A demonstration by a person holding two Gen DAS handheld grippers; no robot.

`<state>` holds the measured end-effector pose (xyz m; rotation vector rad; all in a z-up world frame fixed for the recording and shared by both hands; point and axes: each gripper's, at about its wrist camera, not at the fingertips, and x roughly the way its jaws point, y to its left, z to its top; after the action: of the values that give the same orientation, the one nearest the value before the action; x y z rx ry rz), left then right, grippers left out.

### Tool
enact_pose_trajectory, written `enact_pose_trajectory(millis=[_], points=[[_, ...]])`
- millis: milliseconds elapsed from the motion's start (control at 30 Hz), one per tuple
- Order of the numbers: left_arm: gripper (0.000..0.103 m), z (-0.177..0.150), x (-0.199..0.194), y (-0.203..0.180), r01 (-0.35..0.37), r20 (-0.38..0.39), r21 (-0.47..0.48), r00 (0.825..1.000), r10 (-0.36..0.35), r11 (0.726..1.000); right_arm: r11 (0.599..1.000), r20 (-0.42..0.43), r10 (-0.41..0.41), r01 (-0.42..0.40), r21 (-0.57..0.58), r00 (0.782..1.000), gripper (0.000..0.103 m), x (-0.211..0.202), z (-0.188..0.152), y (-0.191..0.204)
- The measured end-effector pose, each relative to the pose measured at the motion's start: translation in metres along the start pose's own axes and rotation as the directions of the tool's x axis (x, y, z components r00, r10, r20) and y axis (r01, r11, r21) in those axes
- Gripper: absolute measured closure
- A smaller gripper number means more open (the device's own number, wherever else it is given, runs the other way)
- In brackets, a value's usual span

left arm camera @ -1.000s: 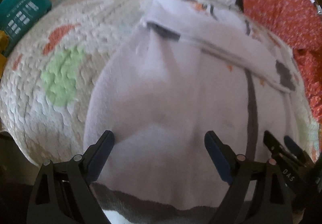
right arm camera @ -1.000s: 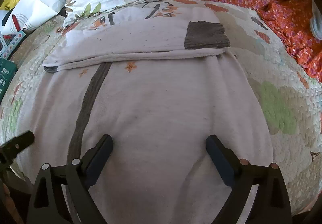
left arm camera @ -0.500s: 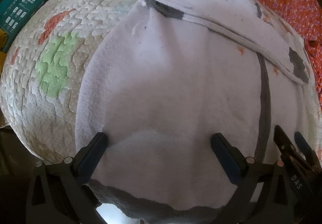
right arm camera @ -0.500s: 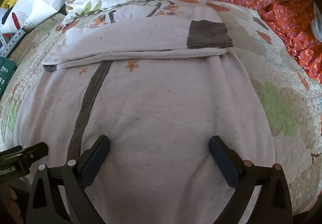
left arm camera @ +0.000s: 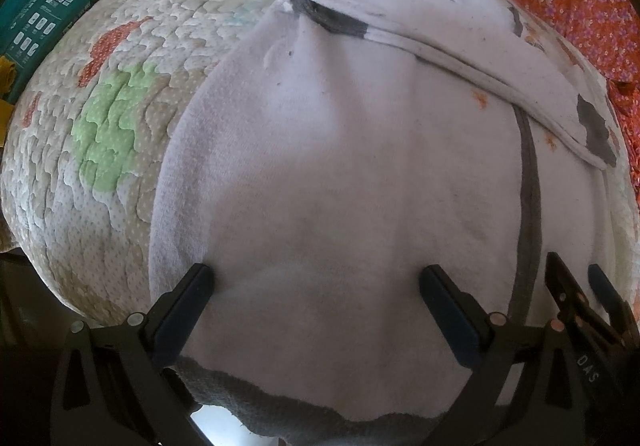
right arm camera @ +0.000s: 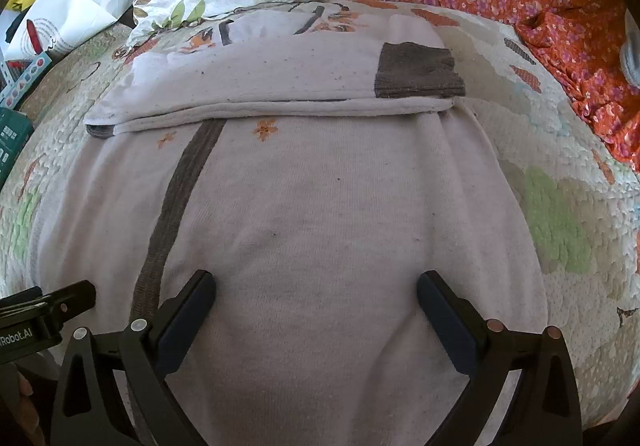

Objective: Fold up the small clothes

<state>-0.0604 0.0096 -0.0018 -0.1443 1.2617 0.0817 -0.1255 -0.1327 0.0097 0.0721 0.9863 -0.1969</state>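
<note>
Shirt [left arm camera: 320,173] beneath wide-open, empty left tongs [left arm camera: 316,278]

Both wrist cams close, steep-down, sharing garment [left arm camera: 352,173]

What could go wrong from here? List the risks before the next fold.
1. Both the left hand-held gripper and right hand-held gripper are open over the pale garment; closing may pinch the quilt underneath too.
2. Lifting the hem could undo the folded sleeve.
</note>
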Motion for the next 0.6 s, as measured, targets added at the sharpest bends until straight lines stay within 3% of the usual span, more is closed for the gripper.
enact_pose_trajectory(millis=[600], points=[[0.000,-0.0016,-0.0010,0.0002,-0.006,0.011,-0.002,1.000,0.006,1.000,1.000,0.004,-0.006,0.006,-0.005,1.000,0.000,0.0002,-0.0015,0.0002]])
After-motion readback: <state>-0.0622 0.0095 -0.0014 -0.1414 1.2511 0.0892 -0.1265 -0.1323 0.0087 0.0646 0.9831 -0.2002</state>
